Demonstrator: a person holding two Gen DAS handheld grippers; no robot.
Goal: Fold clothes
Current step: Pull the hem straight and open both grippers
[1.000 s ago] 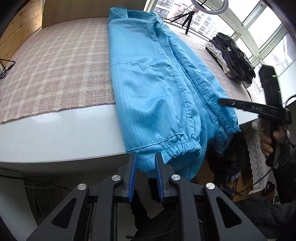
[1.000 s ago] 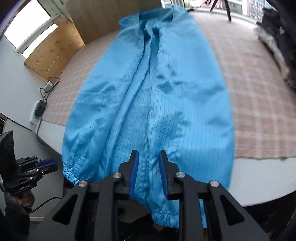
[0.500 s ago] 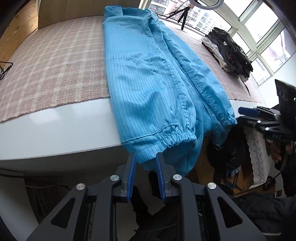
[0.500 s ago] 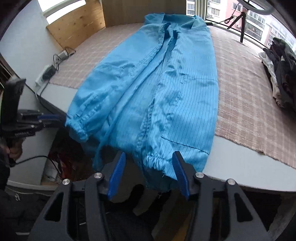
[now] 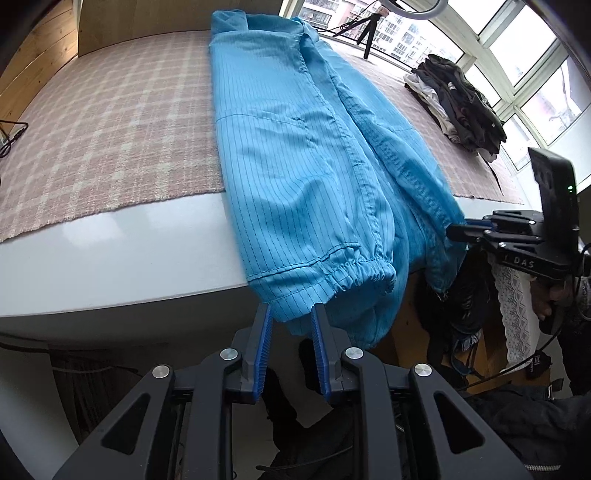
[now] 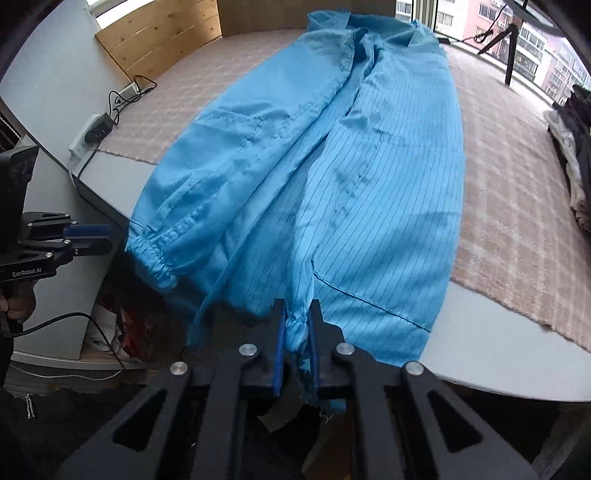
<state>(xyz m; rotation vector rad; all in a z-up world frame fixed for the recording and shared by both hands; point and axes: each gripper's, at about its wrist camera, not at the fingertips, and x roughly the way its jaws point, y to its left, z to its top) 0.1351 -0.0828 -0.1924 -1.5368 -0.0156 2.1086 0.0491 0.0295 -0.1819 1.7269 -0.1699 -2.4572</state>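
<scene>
On the far right of the worktop [image 5: 110, 243] we see a heap of dark and pale clothes [image 5: 458, 107] by the windows, well apart from our work. A pinkish checked cloth [image 5: 110, 129] covers most of the surface, leaving a bare grey strip along the near edge. A tripod [image 5: 369, 33] stands at the far edge by the glass. On the left side, seen from the right wrist, a power strip [image 6: 92, 133] with cables lies at the worktop's corner. Nothing lies between us and the garment.

Our blue striped garment [image 5: 295, 155] lies stretched lengthwise over the cloth, collar at the far end, its gathered hem and a cuff hanging over the near edge.

Our left gripper [image 5: 291, 332] points steeply down at that edge; its blue fingers [image 5: 264, 343] stand a little apart, with a corner of the hem dipping between their tips, and we cannot tell whether the pads press on it. Our right gripper [image 6: 297, 332] has just been closing, and its fingers [image 6: 279, 343] are now clamped on a bunched piece of the hem, which bulges between the pads.
</scene>
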